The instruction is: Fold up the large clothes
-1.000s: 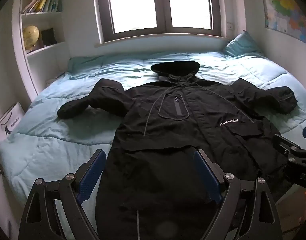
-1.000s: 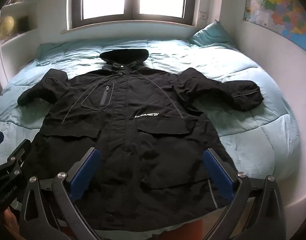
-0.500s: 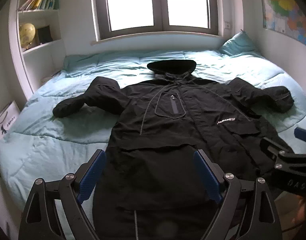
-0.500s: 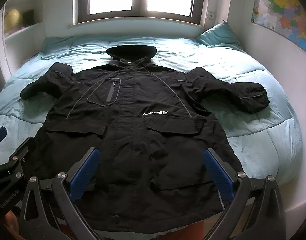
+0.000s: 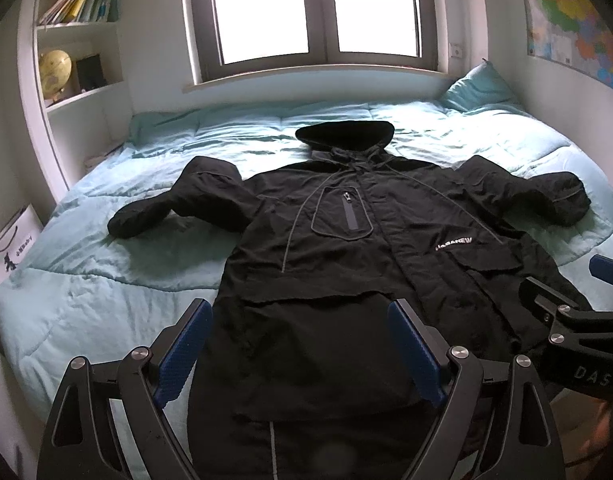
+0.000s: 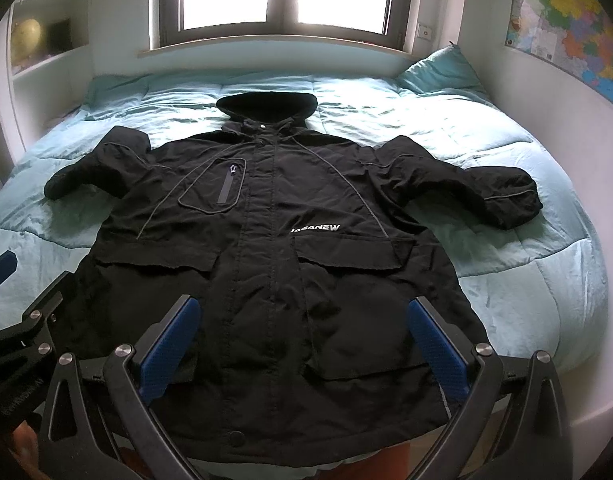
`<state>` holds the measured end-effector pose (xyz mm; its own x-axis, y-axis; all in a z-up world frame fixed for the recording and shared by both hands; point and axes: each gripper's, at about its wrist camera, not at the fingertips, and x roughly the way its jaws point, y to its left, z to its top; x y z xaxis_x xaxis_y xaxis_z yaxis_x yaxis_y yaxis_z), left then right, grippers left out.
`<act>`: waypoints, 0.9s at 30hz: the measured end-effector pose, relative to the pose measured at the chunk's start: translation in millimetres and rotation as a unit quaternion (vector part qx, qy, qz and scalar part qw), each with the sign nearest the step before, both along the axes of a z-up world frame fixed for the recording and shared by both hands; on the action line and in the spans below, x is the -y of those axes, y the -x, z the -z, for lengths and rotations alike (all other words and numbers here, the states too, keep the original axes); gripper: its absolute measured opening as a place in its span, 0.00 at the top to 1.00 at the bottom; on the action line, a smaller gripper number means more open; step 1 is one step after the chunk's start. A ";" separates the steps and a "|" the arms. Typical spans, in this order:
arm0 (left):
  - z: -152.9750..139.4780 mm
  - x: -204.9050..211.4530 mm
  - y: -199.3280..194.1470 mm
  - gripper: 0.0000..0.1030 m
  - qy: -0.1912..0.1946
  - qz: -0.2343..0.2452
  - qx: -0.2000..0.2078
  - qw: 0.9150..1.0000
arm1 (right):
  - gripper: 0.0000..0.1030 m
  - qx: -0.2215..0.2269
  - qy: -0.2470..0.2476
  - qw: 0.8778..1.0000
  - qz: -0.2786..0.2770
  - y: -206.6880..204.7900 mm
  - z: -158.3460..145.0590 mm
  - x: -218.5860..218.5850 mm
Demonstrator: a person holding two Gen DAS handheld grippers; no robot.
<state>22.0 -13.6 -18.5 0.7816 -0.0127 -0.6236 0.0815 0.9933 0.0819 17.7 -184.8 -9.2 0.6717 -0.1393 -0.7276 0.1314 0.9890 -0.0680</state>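
Bedroom with a window behind and a teal quilted bed (image 5: 86, 308) serving as the work surface. On it a black hooded coat (image 6: 274, 248) lies flat, front up, hood toward the window, both sleeves spread sideways; this layout exposes every edge for folding. Left gripper (image 5: 298, 354) and right gripper (image 6: 302, 346) hover above the hem, jaws wide apart and holding nothing, side by side at the near end. Folding appears not yet begun; a sleeve (image 6: 466, 184) looks the likely first fold inward.
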 end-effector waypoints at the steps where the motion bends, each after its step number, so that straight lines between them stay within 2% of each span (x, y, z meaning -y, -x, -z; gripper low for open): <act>1: 0.2 0.4 -0.1 0.12 -0.001 0.001 0.000 1.000 | 0.00 0.000 0.001 1.000 0.000 0.2 0.3 -0.4; 27: 10.2 2.2 -7.3 0.12 -0.002 -0.001 -0.013 1.000 | 0.00 -0.017 -0.014 1.000 0.001 -8.7 10.6 3.0</act>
<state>29.4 -15.9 -28.7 0.7657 -0.0086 -0.6432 0.0822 0.9930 0.0845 26.3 -187.8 -19.8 0.6470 -0.1200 -0.7530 0.1315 0.9903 -0.0448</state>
